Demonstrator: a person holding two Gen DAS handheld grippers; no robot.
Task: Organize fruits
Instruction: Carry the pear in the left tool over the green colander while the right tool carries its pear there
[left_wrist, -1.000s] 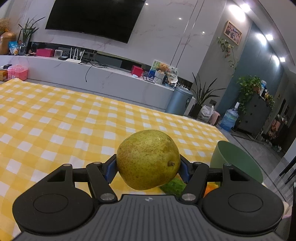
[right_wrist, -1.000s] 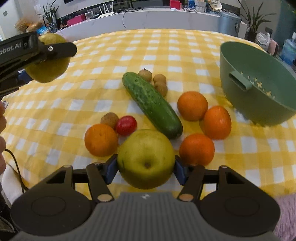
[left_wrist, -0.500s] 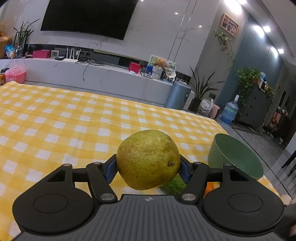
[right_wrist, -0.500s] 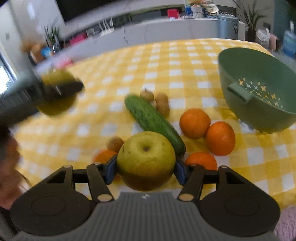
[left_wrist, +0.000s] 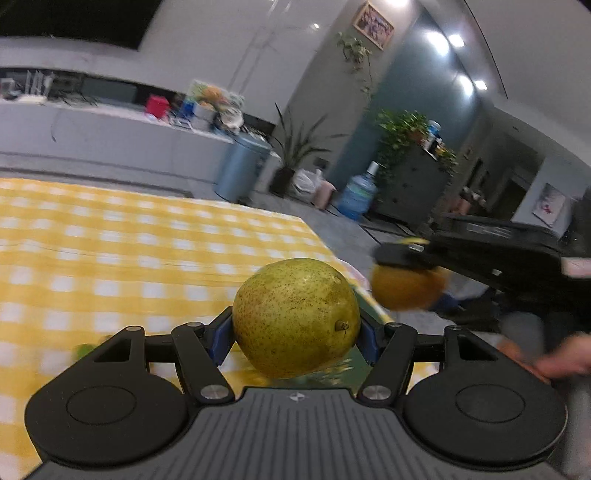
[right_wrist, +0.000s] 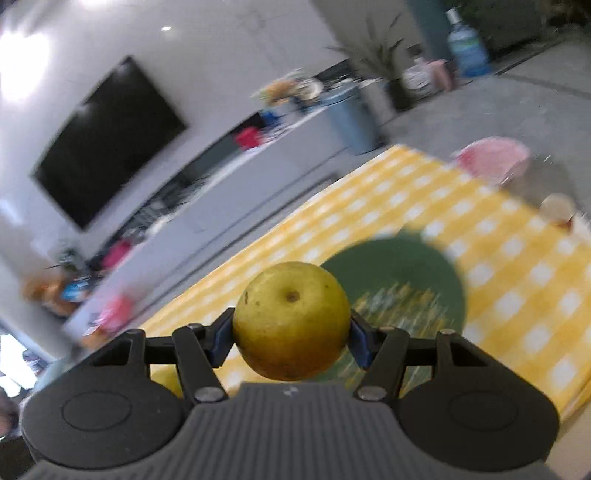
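My left gripper is shut on a speckled green pear and holds it above the yellow checked tablecloth. My right gripper is shut on a yellow-green apple, raised above the green bowl, which lies just beyond and below it. In the left wrist view the right gripper shows at the right with its fruit, looking orange in the blur. A sliver of the green bowl shows under the pear. The other fruits are out of view.
A pink container and a small cup stand near the table's far corner. The table edge runs close on the right. A grey bin, plants and a water bottle stand on the floor beyond.
Both grippers swung right toward the green bowl, still holding their fruit. The right gripper rose and tilted up, so the fruits on the cloth left its view. Both views are motion-blurred.
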